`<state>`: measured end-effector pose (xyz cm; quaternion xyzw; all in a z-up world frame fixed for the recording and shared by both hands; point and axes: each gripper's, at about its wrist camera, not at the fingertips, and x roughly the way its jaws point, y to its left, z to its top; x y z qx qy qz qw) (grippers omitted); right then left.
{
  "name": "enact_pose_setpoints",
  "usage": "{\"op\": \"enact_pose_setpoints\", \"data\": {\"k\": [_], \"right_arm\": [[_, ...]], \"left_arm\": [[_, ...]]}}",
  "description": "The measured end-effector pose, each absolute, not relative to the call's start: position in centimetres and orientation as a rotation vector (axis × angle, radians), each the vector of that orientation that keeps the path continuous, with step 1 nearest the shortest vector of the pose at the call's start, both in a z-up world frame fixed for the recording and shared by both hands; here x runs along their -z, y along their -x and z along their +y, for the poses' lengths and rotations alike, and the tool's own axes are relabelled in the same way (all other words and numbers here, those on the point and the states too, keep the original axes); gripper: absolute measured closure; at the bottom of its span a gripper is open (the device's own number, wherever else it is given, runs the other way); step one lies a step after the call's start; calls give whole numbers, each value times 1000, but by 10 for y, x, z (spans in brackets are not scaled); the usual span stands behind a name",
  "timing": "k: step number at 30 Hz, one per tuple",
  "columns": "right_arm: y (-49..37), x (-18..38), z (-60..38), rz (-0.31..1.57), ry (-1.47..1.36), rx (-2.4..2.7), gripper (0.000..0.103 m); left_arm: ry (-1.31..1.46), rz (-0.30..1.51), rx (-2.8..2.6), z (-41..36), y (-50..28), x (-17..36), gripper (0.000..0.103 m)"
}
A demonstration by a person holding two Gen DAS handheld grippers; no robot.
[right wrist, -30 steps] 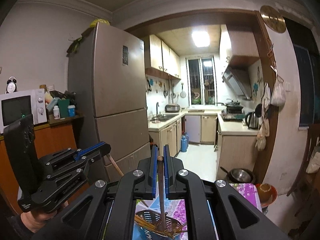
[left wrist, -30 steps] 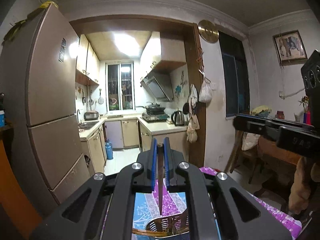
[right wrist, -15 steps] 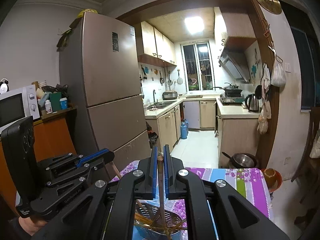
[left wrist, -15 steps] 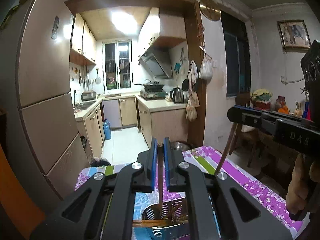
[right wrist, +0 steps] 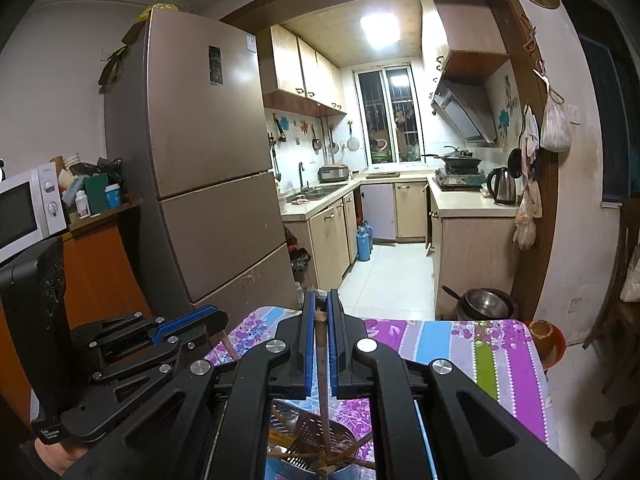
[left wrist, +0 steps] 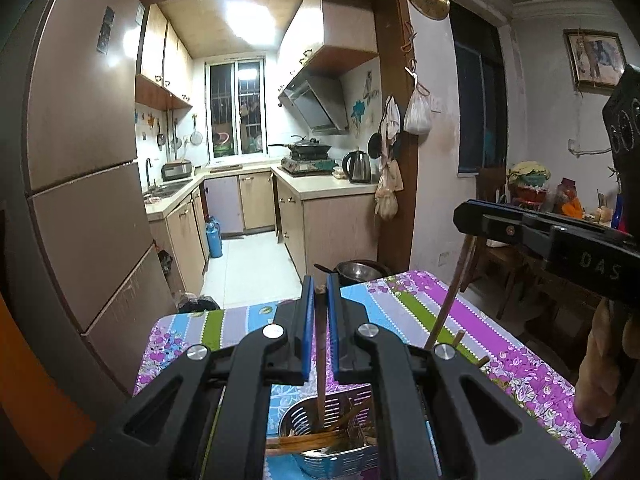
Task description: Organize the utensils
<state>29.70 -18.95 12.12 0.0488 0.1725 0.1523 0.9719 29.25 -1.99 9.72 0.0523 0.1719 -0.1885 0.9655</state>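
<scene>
A wooden chopstick (left wrist: 320, 364) is gripped between the blue pads of the left tool (left wrist: 318, 304), its lower end reaching down into the perforated metal utensil holder (left wrist: 340, 436) that stands on the tabletop (left wrist: 500, 344), which is covered with a floral, striped cloth. A second chopstick (right wrist: 322, 368) is clamped upright in the right tool (right wrist: 319, 320), its tip lowered among the loose sticks already lying criss-cross inside the same holder (right wrist: 316, 444). Both tools are seen clenched on their sticks, neither yet released.

The job is judged to be well under way: several chopsticks are already gathered in the holder, though untidily, some laid flat across its rim. Two sticks remain to be dropped in, and whether other utensils are left on the tabletop cannot be told, since much of it is hidden behind the tools.

Beyond the table, a tall fridge (right wrist: 192, 152) is seen at the left, a microwave (right wrist: 28, 212) on an orange cabinet, and a lit kitchen with a kettle (left wrist: 358, 166) and a wok on the stove.
</scene>
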Motion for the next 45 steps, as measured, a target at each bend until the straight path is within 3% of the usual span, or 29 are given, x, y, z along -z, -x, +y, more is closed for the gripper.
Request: {"op": "enact_pose_setpoints", "data": {"k": [26, 29, 34, 38, 40, 45], "right_arm": [[-283, -136, -193, 306, -83, -309, 95], [-276, -141, -194, 293, -79, -310, 90], [-263, -149, -194, 275, -80, -311, 88], [-248, -157, -194, 257, -78, -319, 85], [-236, -162, -193, 241, -74, -325, 79], [-195, -169, -190, 176, -65, -334, 53]], "left_arm": [[-71, 362, 316, -7, -298, -93, 97], [-59, 347, 311, -3, -292, -100, 95], [-55, 315, 300, 0, -275, -108, 66], [-50, 283, 297, 2, -258, -114, 53], [-44, 261, 292, 4, -245, -115, 46], [-65, 199, 257, 11, -211, -110, 26]]}}
